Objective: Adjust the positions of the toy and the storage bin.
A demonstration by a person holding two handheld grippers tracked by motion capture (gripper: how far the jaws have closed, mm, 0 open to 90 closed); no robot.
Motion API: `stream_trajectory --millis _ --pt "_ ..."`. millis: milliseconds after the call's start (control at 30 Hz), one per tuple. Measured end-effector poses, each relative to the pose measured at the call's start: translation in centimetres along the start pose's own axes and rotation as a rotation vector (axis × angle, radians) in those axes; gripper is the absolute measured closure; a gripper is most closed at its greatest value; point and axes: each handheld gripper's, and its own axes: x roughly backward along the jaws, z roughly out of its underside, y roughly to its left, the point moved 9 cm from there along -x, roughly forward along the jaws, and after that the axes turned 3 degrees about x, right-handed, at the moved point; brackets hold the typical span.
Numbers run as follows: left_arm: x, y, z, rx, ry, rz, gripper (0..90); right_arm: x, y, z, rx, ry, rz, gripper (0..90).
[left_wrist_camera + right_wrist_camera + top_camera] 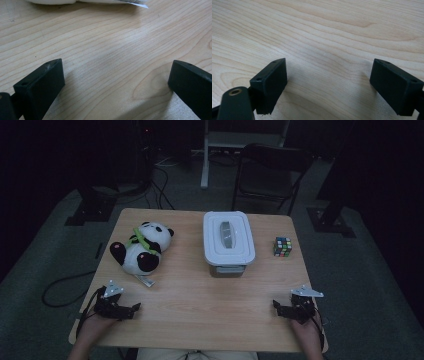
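Note:
On the wooden table [200,290] my left gripper [134,309] rests near the front left corner, held by a hand. In the left gripper view its black jaws stand wide apart over bare wood, open [116,82], with the white edge of the panda plush [55,1] at the top. My right gripper [276,308] lies near the front right corner. Its jaws are also spread wide over bare wood, open [329,80], with nothing between them.
A black and white panda plush [141,249] with a green leaf lies at the back left. A white lidded box [228,240] stands in the middle, a colour cube [282,246] to its right. A dark chair [272,170] stands behind the table.

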Motion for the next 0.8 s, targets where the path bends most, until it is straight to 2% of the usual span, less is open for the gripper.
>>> stream_trajectory --millis 233,367,500,567,633,733,800 --pt "-0.1 -0.1 -0.1 -0.007 -0.002 0.009 1.1 0.0 0.1 0.0 -0.011 0.003 0.009 13.5" --pt "-0.3 0.1 -0.4 0.005 -0.004 0.01 1.0 0.0 0.2 0.0 -0.024 0.002 0.02 13.5" --pt "-0.5 0.3 -0.7 0.024 -0.006 -0.002 1.1 -0.2 0.0 -0.2 -0.048 0.003 0.05 13.3" --pt "-0.6 0.0 -0.9 0.036 -0.011 0.008 1.1 -0.2 -0.4 -0.2 -0.077 0.004 0.077 14.3" --pt "-0.8 -0.6 -1.0 0.009 -0.003 0.021 1.1 -0.3 -0.8 -0.3 -0.099 0.005 0.1 14.3" --pt "-1.1 -1.7 -1.2 -0.037 0.009 0.035 1.1 -0.4 -1.0 -0.4 -0.101 0.007 0.098 14.2" --pt "-1.3 -2.5 -1.5 -0.051 0.014 0.048 1.1 -0.3 -1.0 -0.9 -0.113 -0.014 0.083 14.3"
